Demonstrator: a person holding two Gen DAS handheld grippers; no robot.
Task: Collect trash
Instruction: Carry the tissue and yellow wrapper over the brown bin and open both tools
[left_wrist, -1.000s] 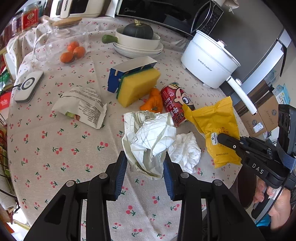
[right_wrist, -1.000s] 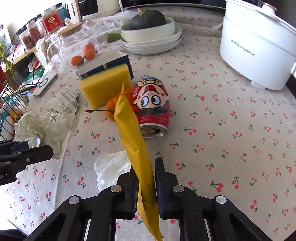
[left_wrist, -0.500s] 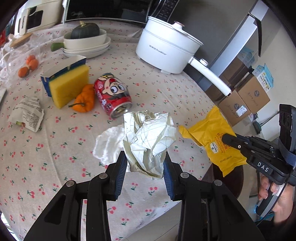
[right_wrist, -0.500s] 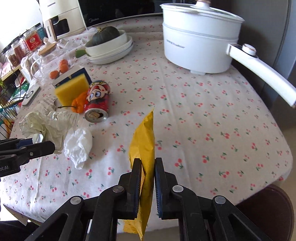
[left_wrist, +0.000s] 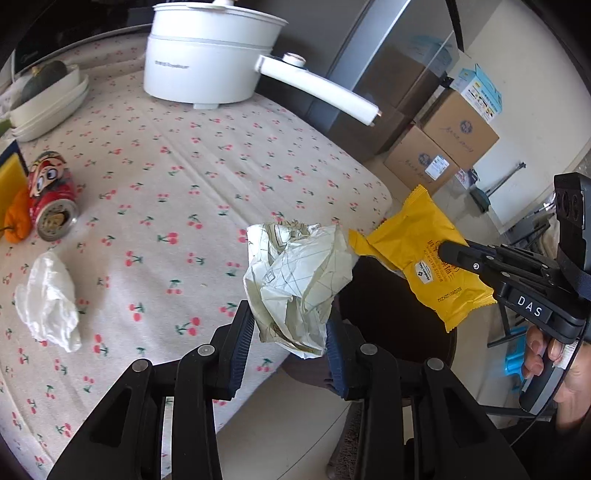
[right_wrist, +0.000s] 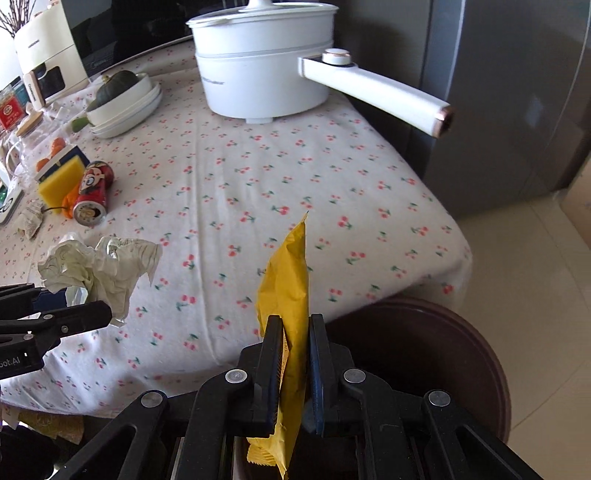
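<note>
Left gripper (left_wrist: 290, 330) pinching crumpled cream paper (left_wrist: 297, 275) over the table edge, right gripper (right_wrist: 293, 345) clamped on a smooth yellow packet (right_wrist: 288, 280) with crimped ends above a round dark-brown bin (right_wrist: 424, 343), white tissue (left_wrist: 48, 304) and red can (left_wrist: 51, 197) lying on cherry-print tablecloth (left_wrist: 221, 177)

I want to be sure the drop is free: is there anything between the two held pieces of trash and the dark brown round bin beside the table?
Nothing visible. The crumpled paper and the yellow wrapper hang near the table edge, by the open bin.
</note>
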